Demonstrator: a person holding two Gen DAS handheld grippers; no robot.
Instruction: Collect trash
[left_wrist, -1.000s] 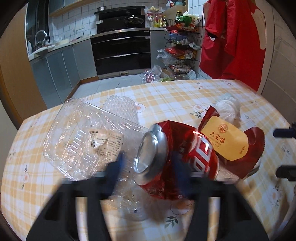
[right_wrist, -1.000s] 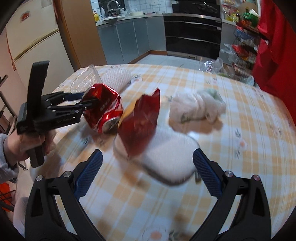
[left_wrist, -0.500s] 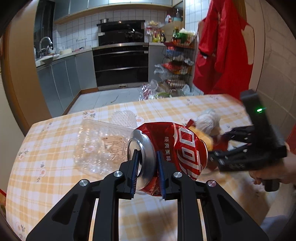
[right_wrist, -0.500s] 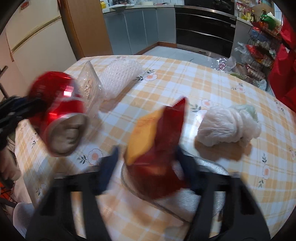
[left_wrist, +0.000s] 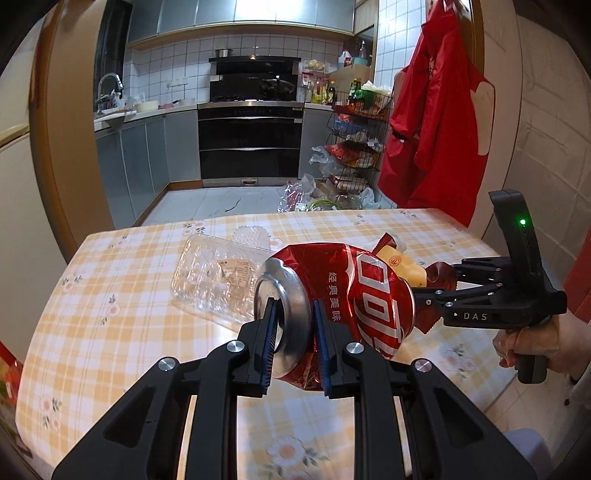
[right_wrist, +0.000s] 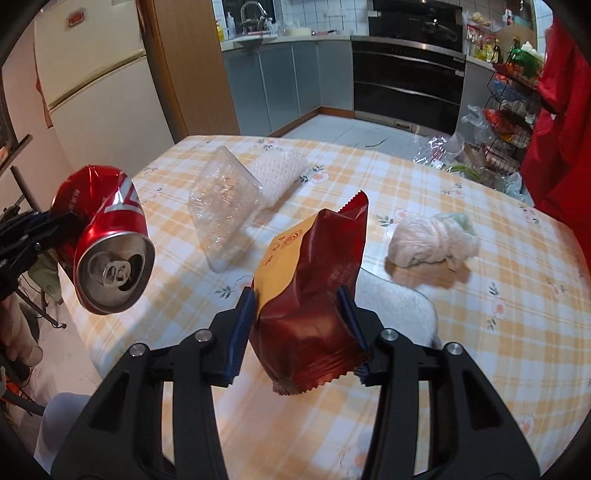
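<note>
Above the checked table (right_wrist: 461, 206), our left gripper (left_wrist: 293, 341) pinches the base rim of a crushed red can (left_wrist: 343, 295), lifted clear of the cloth. Right of the can, our right gripper (right_wrist: 301, 326) is closing on a dark red snack pouch (right_wrist: 314, 288), its pads against the pouch's sides. Beyond the can lies an empty clear plastic clamshell (right_wrist: 221, 199), touching a roll of bubble wrap (right_wrist: 280, 171). Farther right of the pouch sits a balled plastic bag (right_wrist: 432, 240). We see bare cloth near us, and the can hangs past the table's left edge.
</note>
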